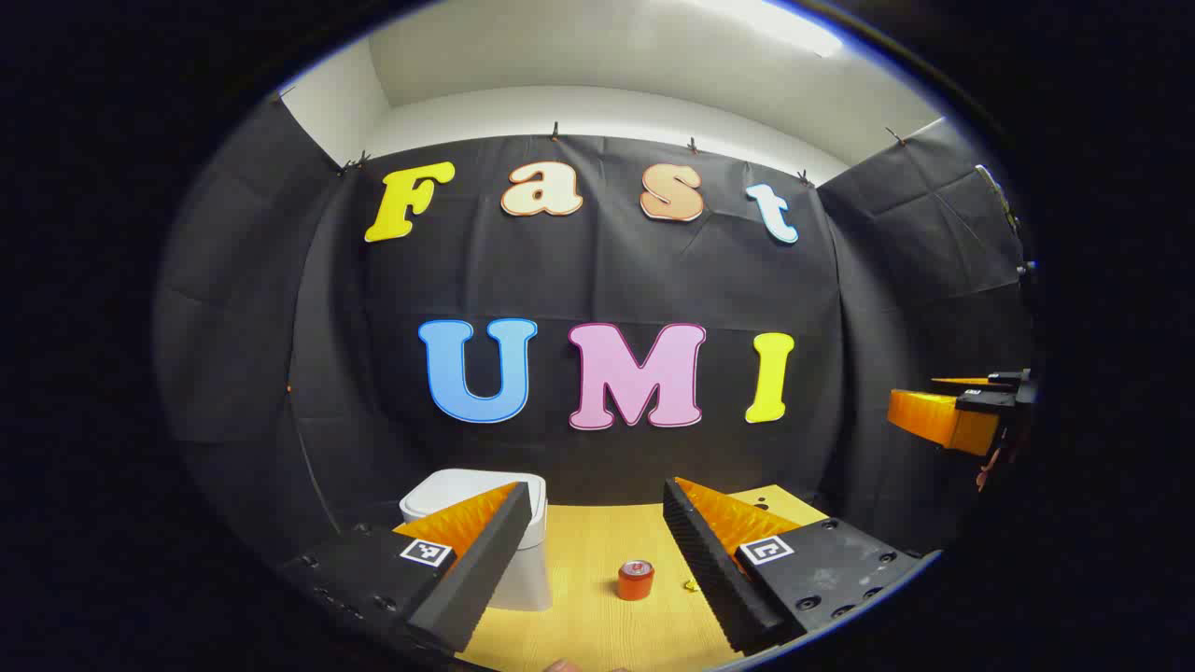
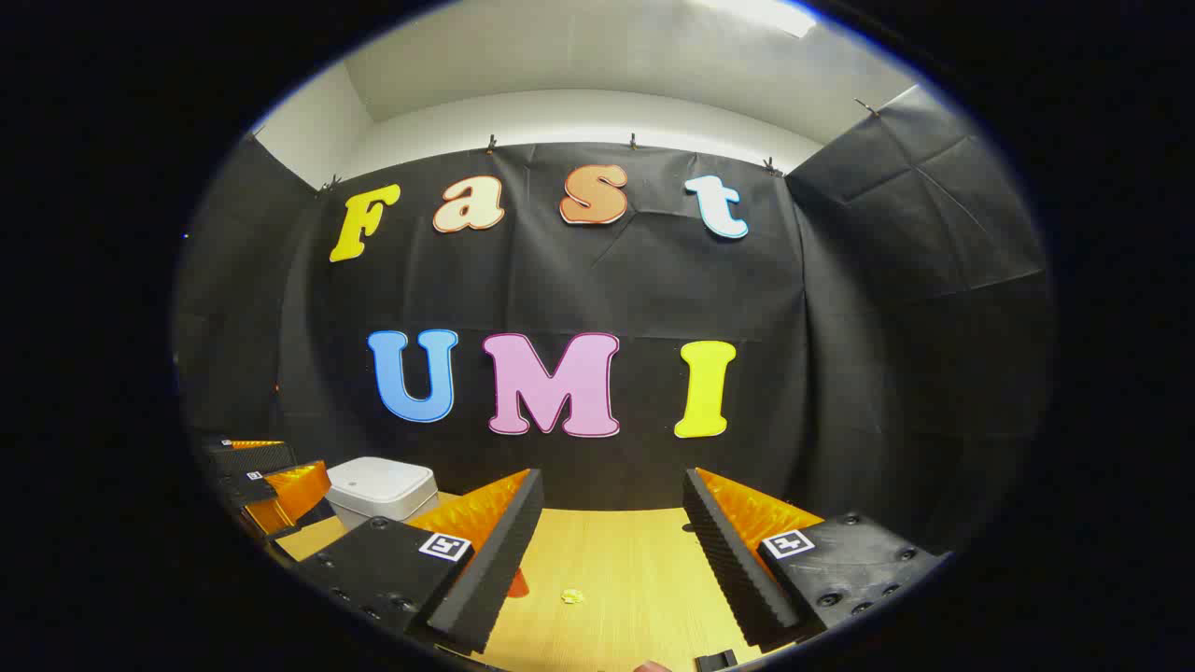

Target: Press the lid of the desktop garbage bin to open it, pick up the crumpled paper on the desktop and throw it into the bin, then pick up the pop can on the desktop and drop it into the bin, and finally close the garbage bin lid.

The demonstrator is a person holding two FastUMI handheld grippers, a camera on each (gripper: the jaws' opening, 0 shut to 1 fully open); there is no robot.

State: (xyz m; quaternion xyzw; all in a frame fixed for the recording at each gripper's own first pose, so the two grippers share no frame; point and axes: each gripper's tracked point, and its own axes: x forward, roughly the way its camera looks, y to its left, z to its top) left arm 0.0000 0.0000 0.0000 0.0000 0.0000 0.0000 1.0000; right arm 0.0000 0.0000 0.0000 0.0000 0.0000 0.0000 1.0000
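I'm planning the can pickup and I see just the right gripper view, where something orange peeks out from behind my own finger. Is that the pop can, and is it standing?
Observer: Yes. In the left gripper view the pop can stands upright on the table, its top facing up.
Operator: Is it touching the bin?
Observer: No. In that view bare table shows between the can and the garbage bin.
Operator: What about the left gripper?
Observer: The left gripper is open with nothing between its fingers. The can sits farther off on the table, ahead of the gap.
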